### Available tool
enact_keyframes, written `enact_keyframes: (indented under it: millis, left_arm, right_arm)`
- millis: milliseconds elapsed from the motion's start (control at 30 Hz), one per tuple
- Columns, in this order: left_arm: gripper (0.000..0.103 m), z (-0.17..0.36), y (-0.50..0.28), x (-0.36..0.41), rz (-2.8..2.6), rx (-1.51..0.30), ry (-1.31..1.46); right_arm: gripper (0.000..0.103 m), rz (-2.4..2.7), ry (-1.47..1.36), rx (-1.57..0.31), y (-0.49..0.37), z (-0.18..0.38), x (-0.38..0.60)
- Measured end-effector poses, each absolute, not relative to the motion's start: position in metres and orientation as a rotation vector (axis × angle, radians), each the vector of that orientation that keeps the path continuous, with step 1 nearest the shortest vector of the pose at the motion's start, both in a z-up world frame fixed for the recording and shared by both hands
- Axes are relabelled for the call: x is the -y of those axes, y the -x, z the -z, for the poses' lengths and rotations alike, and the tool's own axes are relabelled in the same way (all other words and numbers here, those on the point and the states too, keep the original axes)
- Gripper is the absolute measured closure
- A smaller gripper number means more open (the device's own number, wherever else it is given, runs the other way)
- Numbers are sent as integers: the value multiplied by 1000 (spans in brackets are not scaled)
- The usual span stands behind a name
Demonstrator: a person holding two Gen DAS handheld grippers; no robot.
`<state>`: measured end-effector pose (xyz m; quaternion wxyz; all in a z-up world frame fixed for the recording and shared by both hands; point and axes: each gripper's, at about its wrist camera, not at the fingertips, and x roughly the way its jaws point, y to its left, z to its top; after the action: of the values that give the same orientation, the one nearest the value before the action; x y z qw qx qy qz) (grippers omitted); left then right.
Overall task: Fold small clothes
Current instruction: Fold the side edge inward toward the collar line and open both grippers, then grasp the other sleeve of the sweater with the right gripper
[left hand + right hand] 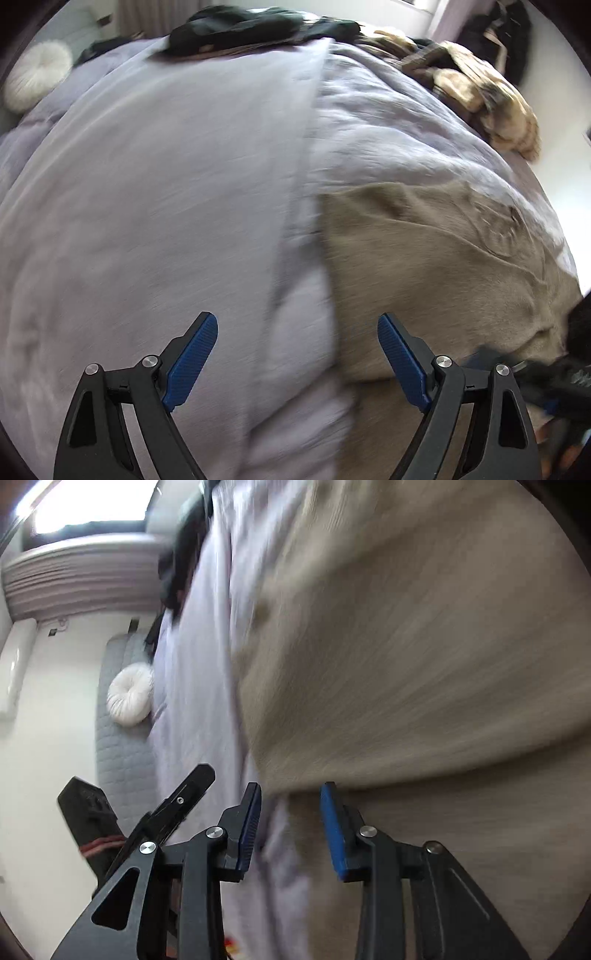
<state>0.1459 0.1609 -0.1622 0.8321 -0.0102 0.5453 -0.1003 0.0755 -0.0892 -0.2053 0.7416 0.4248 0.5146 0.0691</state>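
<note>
Left claw [297, 354] gapes empty above the lavender duvet [166, 184]; right claw [291, 827], half-parted, grips nothing. Beige garment [424, 266] lies ahead-right of the left claw, apparently partly folded; further folds likely remain.

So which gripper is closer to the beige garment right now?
Right. The right gripper sits at the beige garment, its edge just ahead of the part-open jaws, no grip visible. The left gripper hangs wide open mostly over the lilac duvet, garment to its right.

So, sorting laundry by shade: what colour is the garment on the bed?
Plain beige garment, clearest in left wrist view.
</note>
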Motion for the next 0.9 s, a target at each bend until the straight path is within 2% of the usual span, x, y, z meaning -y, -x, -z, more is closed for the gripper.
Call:
enact_keyframes:
  millis: [100,200,233,267,367,433,600,900]
  left_arm:
    - [14,179,-150,-127,214,-1170,-50]
    - [14,206,-151,-108,167,-1225,-127]
    - [13,210,-150,-107,163,-1228,-133]
    - [13,210,-149,-107,156,-1224,-133]
    - [13,201,-143,-106,146,-1245,-168]
    - [13,194,-136,-102,142,-1253,-206]
    - [13,174,-110,-95,168,-1282,-188]
    - [13,144,-46,-57,246,-1324,-176]
  right_arm:
    - [66,51,-774,-1085,-58,191,148]
    - [67,225,-702,-1123,-51,199,198]
    - [78,240,-737,-1121,-46,202,215]
    - [80,247,-779,-1112,-41,201,226]
    - [63,310,-794,-1089,-18,188,243]
    - [44,259,-863,-1088,1,185,250]
    - [42,186,-971,-1144,71,189,266]
    - [42,148,-1116,-1149,138,181,255]
